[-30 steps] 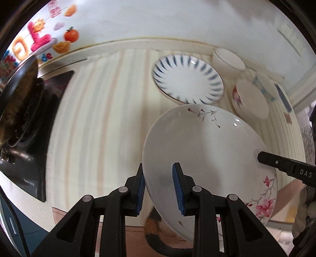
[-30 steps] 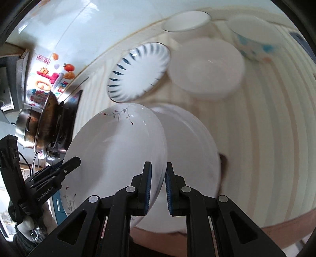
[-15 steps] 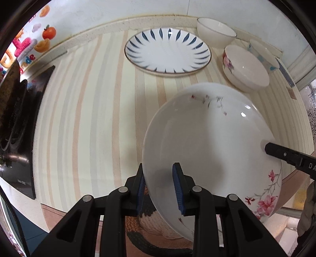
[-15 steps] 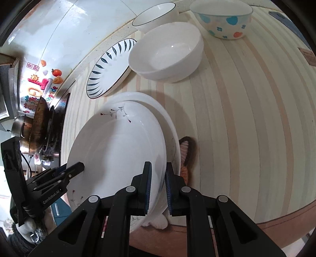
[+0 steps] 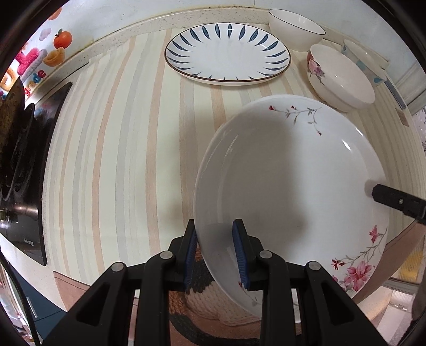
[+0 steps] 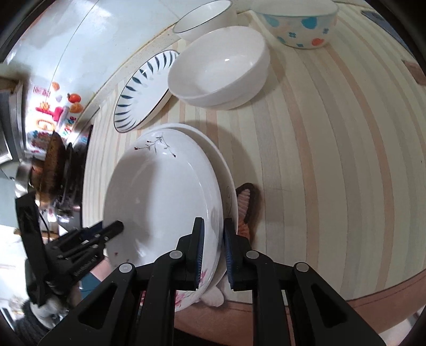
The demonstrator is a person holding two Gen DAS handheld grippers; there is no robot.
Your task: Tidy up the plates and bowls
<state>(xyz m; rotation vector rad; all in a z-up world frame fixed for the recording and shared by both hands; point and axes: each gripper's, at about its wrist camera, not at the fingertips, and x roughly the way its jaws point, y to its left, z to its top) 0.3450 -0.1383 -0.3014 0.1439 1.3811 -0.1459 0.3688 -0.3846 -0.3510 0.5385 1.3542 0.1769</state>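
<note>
Blue-padded left gripper (image 5: pixel 216 252) is clamped on the near-left rim of the floral plate (image 5: pixel 293 191), one pad under, one inside the well. Right gripper (image 6: pixel 213 247) is clamped on the opposite rim of the same plate; its black finger tip shows at the right edge of the left wrist view. Plate is carried two-handed, tilted, low over the striped table (image 5: pixel 119 159), near its front edge.

Right wrist view shows a second white plate (image 6: pixel 226 170) directly beneath and just behind the held one, rim peeking out on the right. Cannot tell whether the two already touch. A slippered foot (image 6: pixel 246 205) on the floor shows below the table's front edge.

Step in hand, as I judge it: stacking the floral plate onto the white plate. Next move calls for levelling it, centring it over the lower rim, lowering until seated, then parting both grippers and backing out sideways so the under-side pads don't get pinched between the plates.

Surroundings: blue-striped plate (image 5: pixel 227 52) far centre, well apart. Floral bowl (image 5: pixel 340 77) far right, near the held plate's far rim, so keep drift away from it. White bowl with dark rim (image 5: pixel 295 25) and a spotted bowl (image 6: pixel 295 22) along the back. Stove (image 5: pixel 24 165) at far left. Open table left of the stack gives withdrawal room for the left gripper; the front edge is close, so risk of overhang.
</note>
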